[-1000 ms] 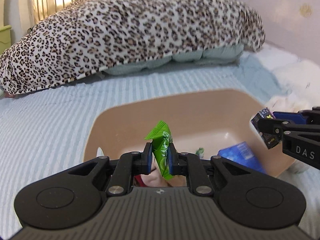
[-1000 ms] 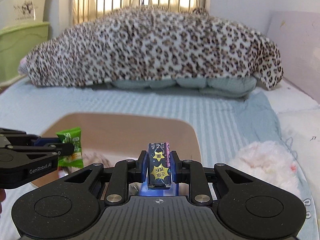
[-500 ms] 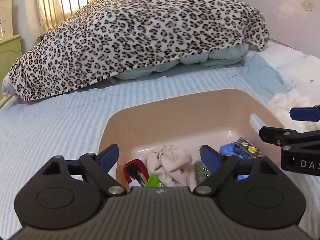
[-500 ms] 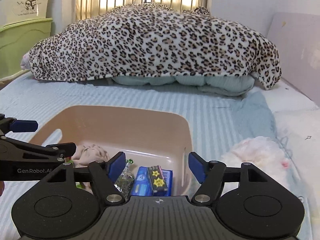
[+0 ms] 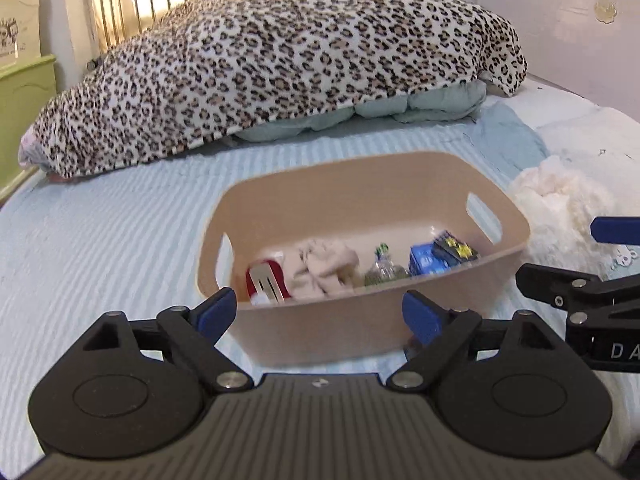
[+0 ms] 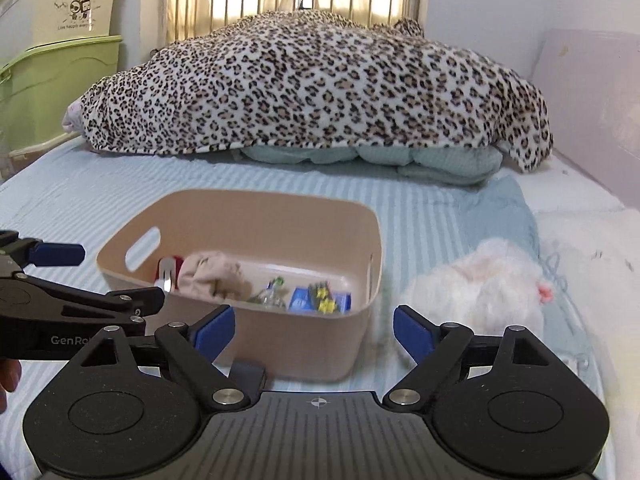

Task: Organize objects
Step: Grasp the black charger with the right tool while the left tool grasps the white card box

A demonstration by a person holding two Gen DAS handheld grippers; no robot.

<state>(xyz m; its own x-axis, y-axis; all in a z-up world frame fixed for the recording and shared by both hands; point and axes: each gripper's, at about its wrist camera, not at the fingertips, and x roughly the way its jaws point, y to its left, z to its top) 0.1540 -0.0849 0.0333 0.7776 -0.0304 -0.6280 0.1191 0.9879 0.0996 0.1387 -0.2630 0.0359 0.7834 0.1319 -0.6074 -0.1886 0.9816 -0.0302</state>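
Side by side, the left gripper [image 5: 318, 316] and right gripper [image 6: 310, 330] are held wide apart and empty just short of a beige plastic basket [image 5: 320, 332] set on the striped bed [image 5: 100, 240]. Inside are seen a crumpled cloth [image 5: 324, 266], a blue packet [image 5: 426, 260] and a star-printed candy box [image 5: 456, 246].

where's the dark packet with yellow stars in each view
Left wrist: the dark star packet lies at the right end of the beige basket, on the blue pack.
Right wrist: the packet sits right of centre inside the basket.
Shared landmark: the leopard-print blanket behind the basket.
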